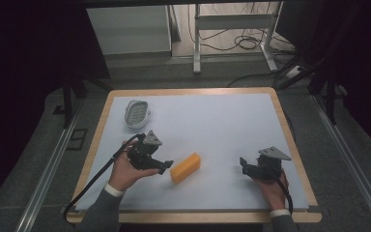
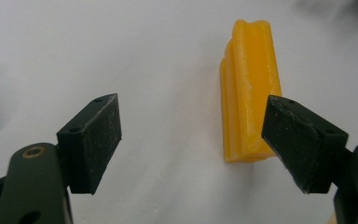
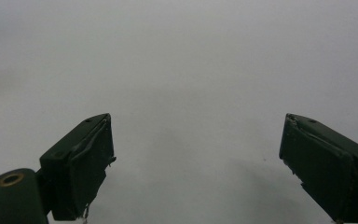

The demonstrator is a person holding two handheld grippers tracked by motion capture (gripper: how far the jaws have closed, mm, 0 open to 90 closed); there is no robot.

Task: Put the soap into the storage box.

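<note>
The right gripper (image 3: 196, 158) has its two black jaws spread wide above bare white surface (image 3: 191, 60).

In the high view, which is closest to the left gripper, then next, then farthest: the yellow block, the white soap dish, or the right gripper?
1. Yellow block: right beside the open left gripper, at the table's middle front.
2. White soap dish: farther back, by the table's left rear corner.
3. Right gripper: farthest, across the table on the right side.
</note>
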